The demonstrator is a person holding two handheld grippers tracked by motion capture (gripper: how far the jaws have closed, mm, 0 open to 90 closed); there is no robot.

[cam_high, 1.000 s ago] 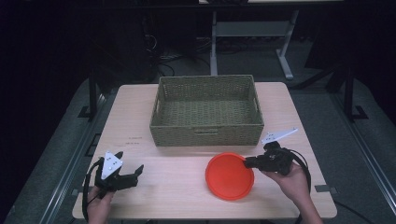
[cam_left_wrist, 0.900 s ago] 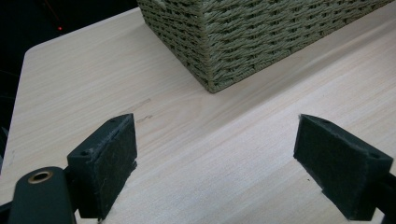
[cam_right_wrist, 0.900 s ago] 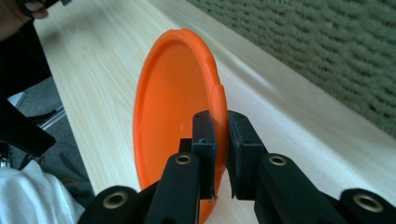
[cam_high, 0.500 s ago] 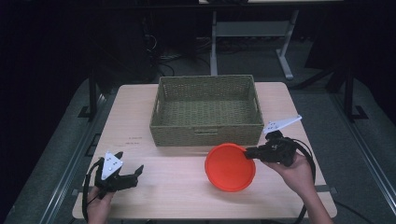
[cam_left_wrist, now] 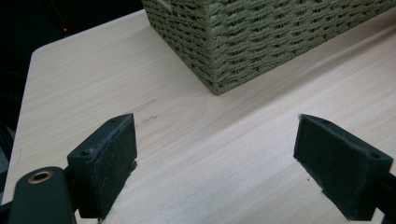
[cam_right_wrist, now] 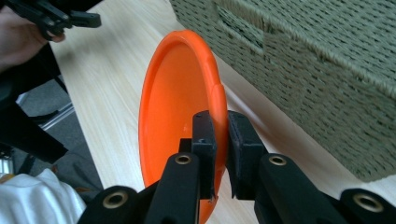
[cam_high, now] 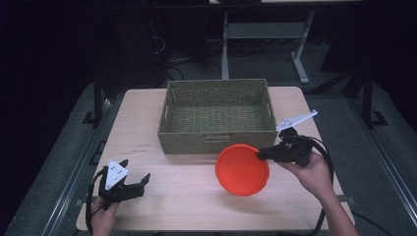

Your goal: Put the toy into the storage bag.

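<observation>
1 orange plate (cam_high: pixel 242 169), 1 woven basket (cam_high: pixel 218 116), 2 grippers. Right gripper (cam_high: pixel 259 155) pinches plate's rim w/ jaws nearly closed, holding it off the table (cam_high: pixel 147 113), tilted up on edge, concave face toward near-left, just in front of basket near right edge. Left gripper (cam_high: pixel 145 179) jaws wide, nothing between, at near-left corner

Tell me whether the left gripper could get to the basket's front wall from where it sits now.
Probably yes. The left gripper is open and holds nothing, and only bare table lies between it and the basket. The orange plate hangs off to the side, clamped in the right gripper.
</observation>
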